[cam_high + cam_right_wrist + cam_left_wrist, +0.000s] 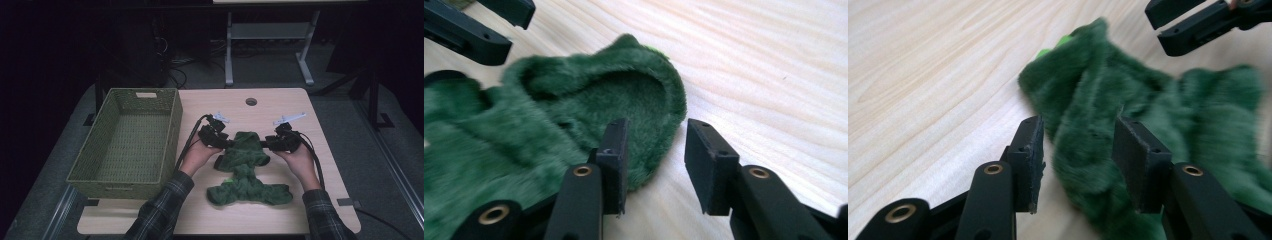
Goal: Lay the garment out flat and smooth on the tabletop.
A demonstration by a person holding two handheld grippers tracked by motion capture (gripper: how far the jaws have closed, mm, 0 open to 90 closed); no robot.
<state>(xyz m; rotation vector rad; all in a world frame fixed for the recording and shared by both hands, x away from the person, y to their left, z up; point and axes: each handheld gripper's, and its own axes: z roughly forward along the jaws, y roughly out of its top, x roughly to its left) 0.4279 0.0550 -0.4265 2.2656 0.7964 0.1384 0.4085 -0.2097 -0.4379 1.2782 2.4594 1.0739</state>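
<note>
Flanking the fuzzy dark green fabric garment (247, 167), your two hand-held grippers sit at its far end: left hand-held gripper (226, 142) on its left edge, right hand-held gripper (266, 145) on its right. Both have jaws spread, pinching nothing. In the left gripper view a fold of pile lies loose between the jaws; in the right gripper view the garment's rounded edge sits beside the inner jaw. Garment lies crumpled on the pale wood surface (295, 105), long axis running from you away, right of the green woven basket (127, 145). Both equally near, I'd say.
</note>
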